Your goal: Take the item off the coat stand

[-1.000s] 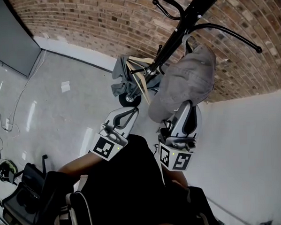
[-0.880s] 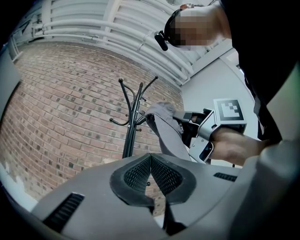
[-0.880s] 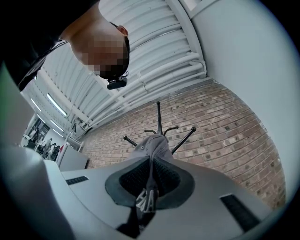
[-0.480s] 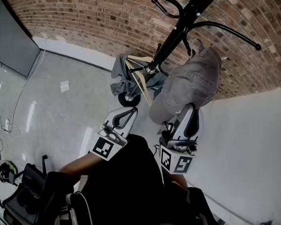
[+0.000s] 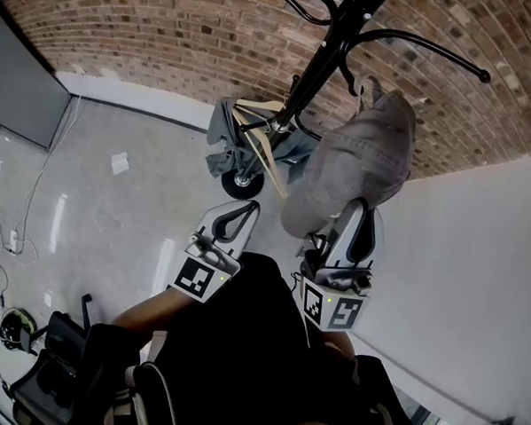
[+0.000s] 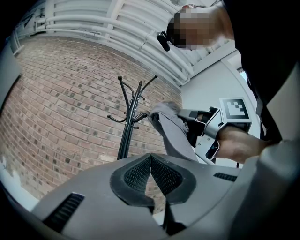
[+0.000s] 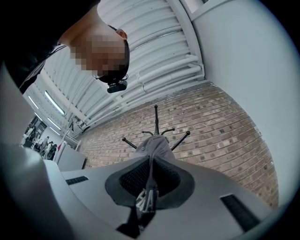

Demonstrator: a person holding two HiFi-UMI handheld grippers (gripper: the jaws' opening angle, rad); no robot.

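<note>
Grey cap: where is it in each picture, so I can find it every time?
Head view: the grey cap is right of centre, just above the right gripper.
Left gripper view: right of centre, above the jaws.
Right gripper view: dead centre, pinched between the jaws.
Shared landmark: the black coat stand against the brick wall, in all three views.

change | cap (image 5: 360,158) tipped, pulled a little away from coat stand (image 5: 328,48) pole (view shifted too)
</note>
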